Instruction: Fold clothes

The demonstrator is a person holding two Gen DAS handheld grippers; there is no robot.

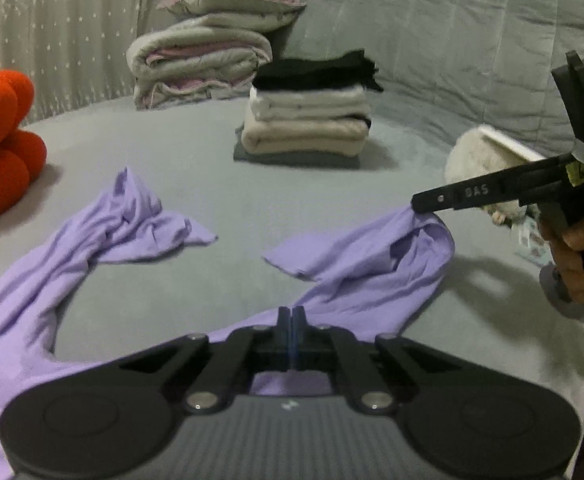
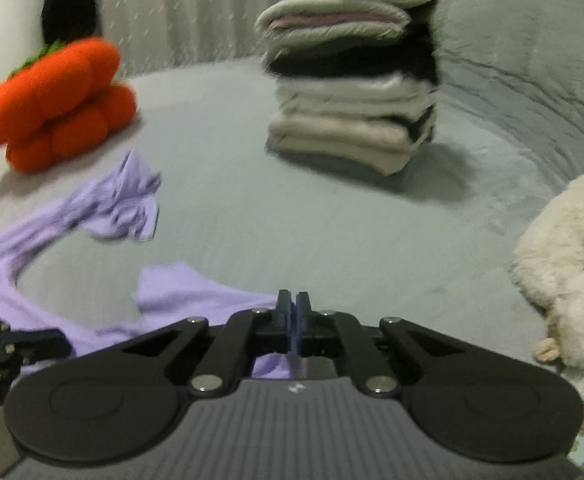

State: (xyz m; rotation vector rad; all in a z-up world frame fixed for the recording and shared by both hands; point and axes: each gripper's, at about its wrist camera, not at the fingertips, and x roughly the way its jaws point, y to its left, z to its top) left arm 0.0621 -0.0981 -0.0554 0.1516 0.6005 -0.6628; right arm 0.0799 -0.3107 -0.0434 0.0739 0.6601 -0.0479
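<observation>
Grey bed [image 1: 212, 152]: lilac shirt [image 1: 92, 240] before folded stack [image 1: 307, 120]. Left gripper [image 1: 292, 312] and right gripper [image 2: 293, 300] both pinched closed on shirt. Right finger [image 1: 471, 196] reads "DAS".

On the grey bed [image 1: 220, 200] a lilac garment [image 1: 371, 264] lies spread and rumpled, one part trailing off left, another bunched to the right. The left claw [image 1: 292, 312] sits low over the cloth with its jaws pressed together on a lilac fold. The right claw [image 1: 419, 204], held by a hand [image 1: 567, 256] at the right edge, pinches the garment's raised right end. Behind stand a stack of folded clothes [image 1: 307, 120], a rolled quilt [image 1: 200, 60] under a pillow [image 1: 232, 0], an orange plush [image 1: 0, 140] and a white plush [image 1: 479, 160].
</observation>
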